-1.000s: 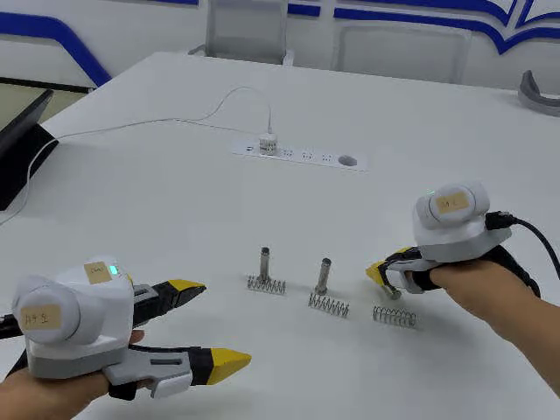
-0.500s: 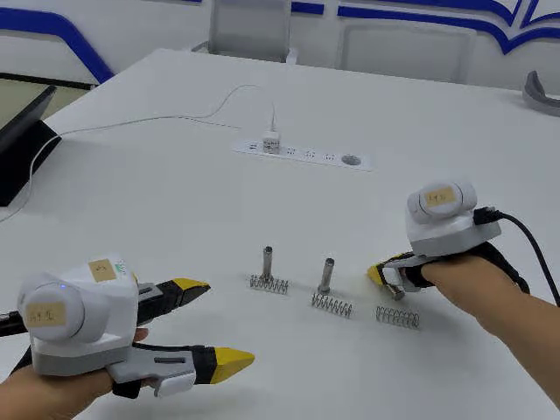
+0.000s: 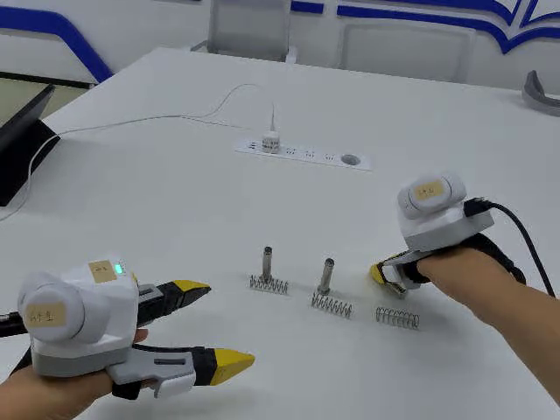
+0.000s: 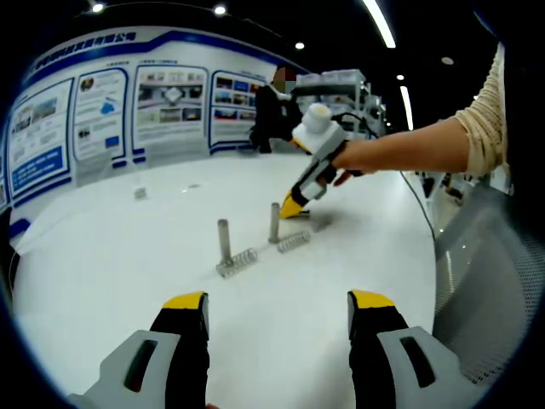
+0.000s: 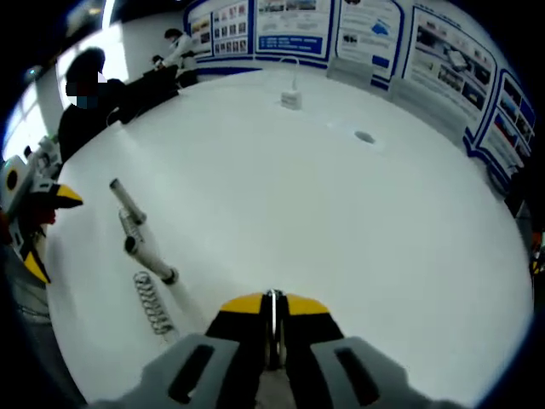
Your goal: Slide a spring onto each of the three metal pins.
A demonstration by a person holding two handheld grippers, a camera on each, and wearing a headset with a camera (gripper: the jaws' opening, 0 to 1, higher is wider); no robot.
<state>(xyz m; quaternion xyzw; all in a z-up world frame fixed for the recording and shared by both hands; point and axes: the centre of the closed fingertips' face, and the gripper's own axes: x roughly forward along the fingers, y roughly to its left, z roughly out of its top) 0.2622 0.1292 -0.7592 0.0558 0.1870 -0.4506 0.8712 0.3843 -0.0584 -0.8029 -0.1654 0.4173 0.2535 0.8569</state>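
Note:
Two metal pins (image 3: 266, 261) (image 3: 327, 275) stand upright mid-table, each with a spring (image 3: 268, 284) (image 3: 331, 305) lying at its foot. A third spring (image 3: 397, 318) lies further right. My right gripper (image 3: 385, 276) is shut on a thin metal pin (image 5: 272, 328), its tip low over the table just left of that third spring. My left gripper (image 3: 210, 324) hangs open at the near left, with nothing between its jaws. In the left gripper view, its open jaws (image 4: 277, 307) face the two pins (image 4: 224, 241) (image 4: 274, 221) and the right gripper (image 4: 294, 204).
A white power strip (image 3: 302, 154) with a plugged-in charger and cable lies at the back of the table. A dark monitor (image 3: 22, 144) stands at the far left edge. People stand in the background (image 5: 85, 94).
The right gripper's body has leaned a little left toward the pins while its tip stays at the same spot. The left gripper has barely moved.

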